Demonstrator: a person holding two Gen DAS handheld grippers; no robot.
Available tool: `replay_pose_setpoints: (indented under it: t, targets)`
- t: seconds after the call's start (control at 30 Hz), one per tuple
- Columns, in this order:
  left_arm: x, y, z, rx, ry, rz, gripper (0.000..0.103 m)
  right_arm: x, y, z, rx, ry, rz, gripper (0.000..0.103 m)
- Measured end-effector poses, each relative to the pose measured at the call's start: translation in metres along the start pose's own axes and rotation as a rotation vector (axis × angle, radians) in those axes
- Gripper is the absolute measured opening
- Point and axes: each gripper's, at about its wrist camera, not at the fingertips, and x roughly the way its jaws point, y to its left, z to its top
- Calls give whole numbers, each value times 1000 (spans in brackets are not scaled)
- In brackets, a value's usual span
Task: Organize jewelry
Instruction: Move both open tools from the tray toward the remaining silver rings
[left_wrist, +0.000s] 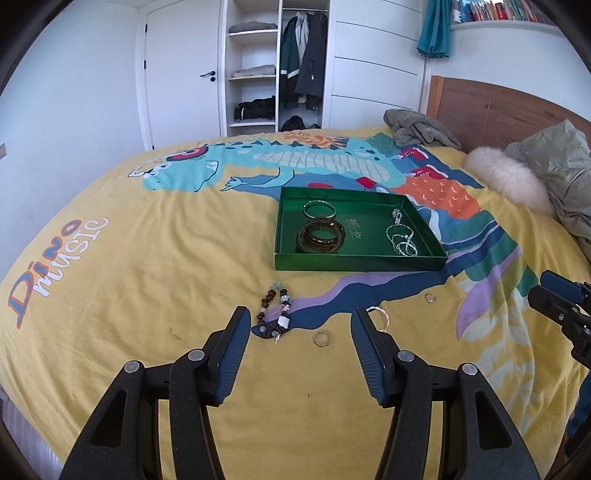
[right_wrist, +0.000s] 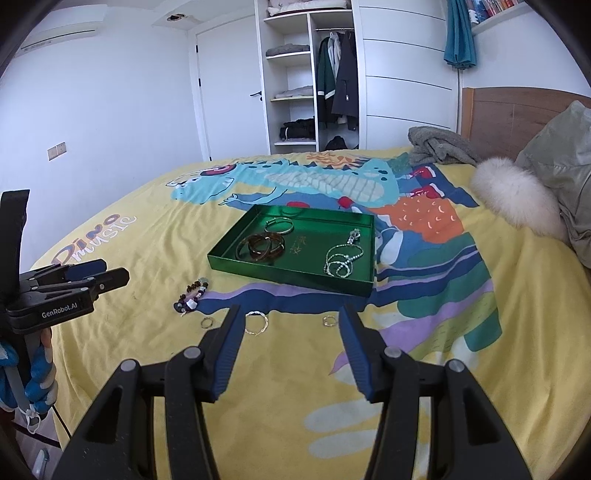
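Jewelry tray (left_wrist: 354, 260) lies ahead; left claw (left_wrist: 299, 321) and right claw (right_wrist: 290, 315) angle down, half-open, empty

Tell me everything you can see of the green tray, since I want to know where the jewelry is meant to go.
The green tray is a shallow rectangular box with low upright walls, glossy like foil-covered card, with faint pale characters printed on its floor. It lies flat on the yellow bedspread. Inside are a silver bangle, stacked brown bangles and a silvery chain. Neither claw touches it.
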Motion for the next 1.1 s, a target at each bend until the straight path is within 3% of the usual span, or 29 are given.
replay_pose_setpoints:
  t: [0.33,0.67,1.1]
  targets:
    - [40,-13,-9,18,43,-15,56,32,-17,-10,16,21,22,51]
    - [68,-12,-18,-52,72,5,56,64,-24,-22,2,45,62,51]
    - [91,-21,-30,-161,147,118,56,104,-19,-41,-33,74,153,51]
